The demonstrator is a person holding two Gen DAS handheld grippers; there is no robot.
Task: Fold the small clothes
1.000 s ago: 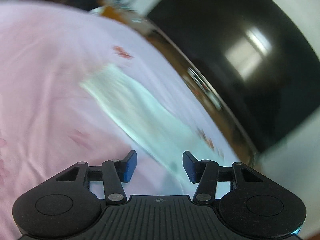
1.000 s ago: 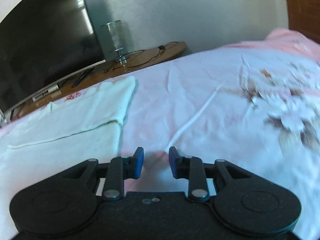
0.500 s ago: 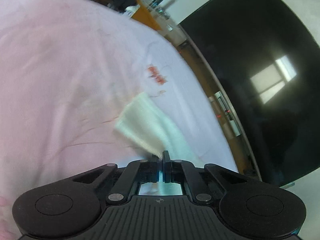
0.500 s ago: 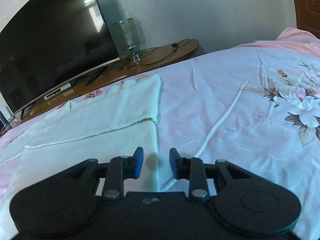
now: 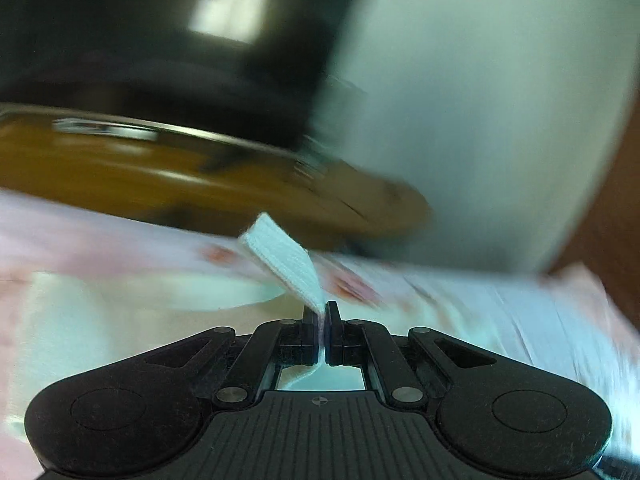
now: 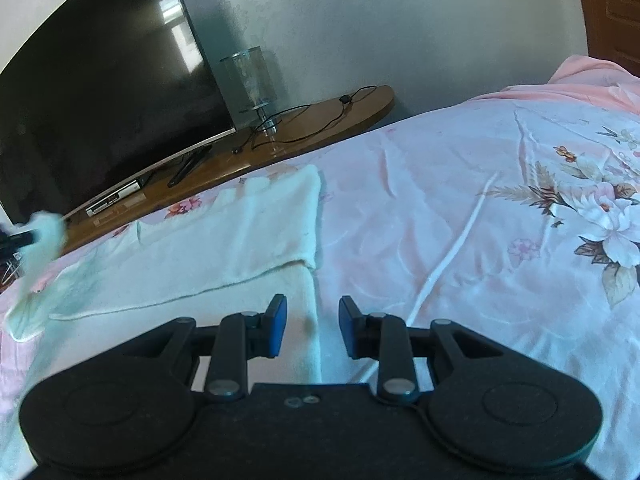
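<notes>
A white garment [image 6: 224,240] lies spread on the pink floral bedsheet [image 6: 460,208], one sleeve folded across its top. My left gripper [image 5: 321,312] is shut on a cuff of that white garment [image 5: 284,256] and holds it lifted off the bed; it also shows in the right wrist view at the far left [image 6: 24,236], with the raised cloth blurred. My right gripper [image 6: 312,320] is open and empty, hovering just above the garment's right edge.
A large dark TV [image 6: 100,100] stands on a curved wooden stand [image 6: 320,120] beyond the bed, with a glass lamp [image 6: 252,80] and cables on it. A wooden door frame [image 6: 608,4] is at the far right. The left wrist view is motion-blurred.
My left gripper closed on the garment's cuff and has lifted and swung it toward the TV side. My right gripper moved slightly closer to the garment's edge, still open.
</notes>
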